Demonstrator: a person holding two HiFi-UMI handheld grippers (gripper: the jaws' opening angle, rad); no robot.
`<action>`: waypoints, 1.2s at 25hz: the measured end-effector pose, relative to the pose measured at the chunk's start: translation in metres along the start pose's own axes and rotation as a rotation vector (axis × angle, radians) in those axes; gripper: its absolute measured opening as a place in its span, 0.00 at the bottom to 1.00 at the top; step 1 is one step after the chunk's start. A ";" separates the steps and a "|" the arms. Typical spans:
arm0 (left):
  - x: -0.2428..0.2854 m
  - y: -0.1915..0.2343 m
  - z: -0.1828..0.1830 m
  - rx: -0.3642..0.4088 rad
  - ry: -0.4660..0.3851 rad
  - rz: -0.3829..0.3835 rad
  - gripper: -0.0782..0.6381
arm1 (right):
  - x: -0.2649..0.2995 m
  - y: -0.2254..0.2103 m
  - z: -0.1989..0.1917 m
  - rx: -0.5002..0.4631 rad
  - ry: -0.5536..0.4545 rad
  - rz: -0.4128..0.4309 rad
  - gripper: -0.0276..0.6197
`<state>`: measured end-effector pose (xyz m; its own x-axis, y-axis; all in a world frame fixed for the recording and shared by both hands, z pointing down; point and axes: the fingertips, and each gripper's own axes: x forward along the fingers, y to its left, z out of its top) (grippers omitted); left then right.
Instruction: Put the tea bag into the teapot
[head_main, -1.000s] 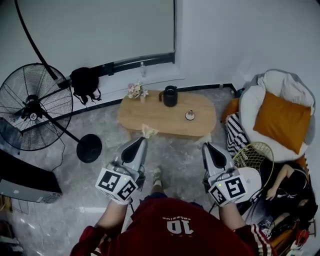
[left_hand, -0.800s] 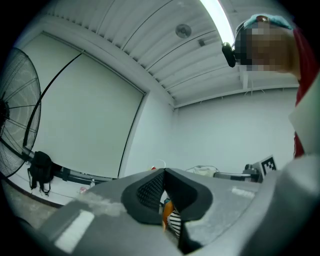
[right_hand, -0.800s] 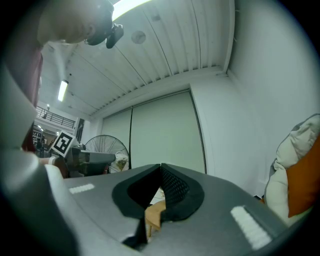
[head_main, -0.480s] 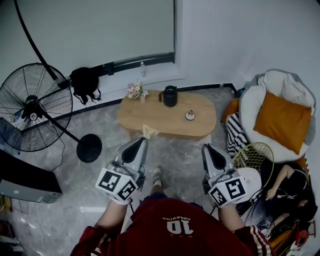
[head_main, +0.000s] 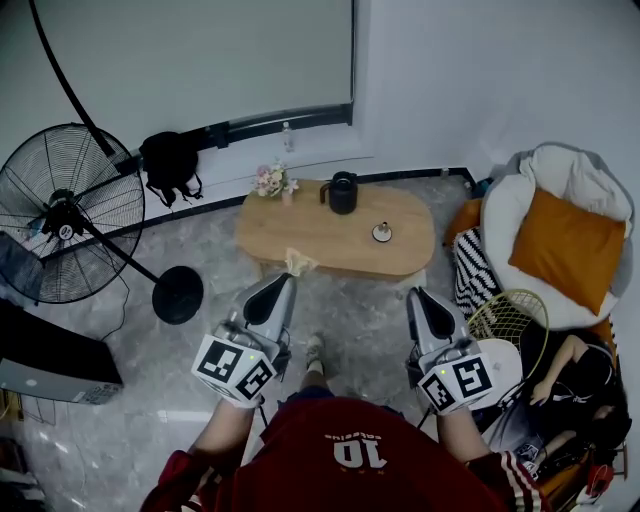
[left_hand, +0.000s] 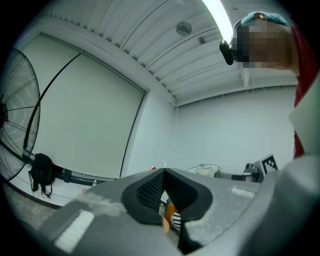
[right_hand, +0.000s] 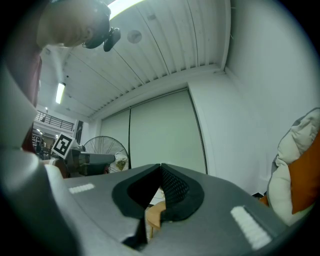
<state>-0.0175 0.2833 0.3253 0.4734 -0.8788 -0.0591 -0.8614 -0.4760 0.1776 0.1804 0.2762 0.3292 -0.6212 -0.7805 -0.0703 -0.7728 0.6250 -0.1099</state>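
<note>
A person in a red top stands on a grey floor, well back from a low oval wooden table (head_main: 300, 235), with a gripper in each hand. The left gripper (head_main: 287, 281) has its jaws pressed together on a small beige tea bag (head_main: 297, 263) that sticks out past the tips. The right gripper (head_main: 413, 294) has its jaws together on nothing. The dark teapot (head_main: 342, 192) sits near the table's far edge, well apart from the tea bag. The bag seems held only by a pinch at the tips, so a jolt on the way over could drop it on the floor. At the table, a careless reach could knock the flowers (head_main: 271, 182) near the teapot or the small round object (head_main: 381, 232) nearer the front. The teapot is too small to tell whether its lid is on, and the left gripper's own view hides most of the bag behind its jaws.
</note>
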 end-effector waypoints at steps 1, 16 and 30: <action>0.001 0.001 0.001 0.007 0.001 -0.002 0.11 | 0.003 -0.001 0.000 0.001 0.003 0.001 0.05; 0.032 0.037 0.000 -0.017 0.013 0.021 0.11 | 0.050 -0.019 -0.005 0.035 0.021 0.008 0.05; 0.101 0.105 0.006 -0.052 0.025 0.018 0.11 | 0.138 -0.056 -0.005 0.030 0.038 -0.006 0.05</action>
<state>-0.0614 0.1440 0.3321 0.4630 -0.8858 -0.0311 -0.8593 -0.4572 0.2291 0.1371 0.1337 0.3304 -0.6212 -0.7830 -0.0317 -0.7729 0.6188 -0.1402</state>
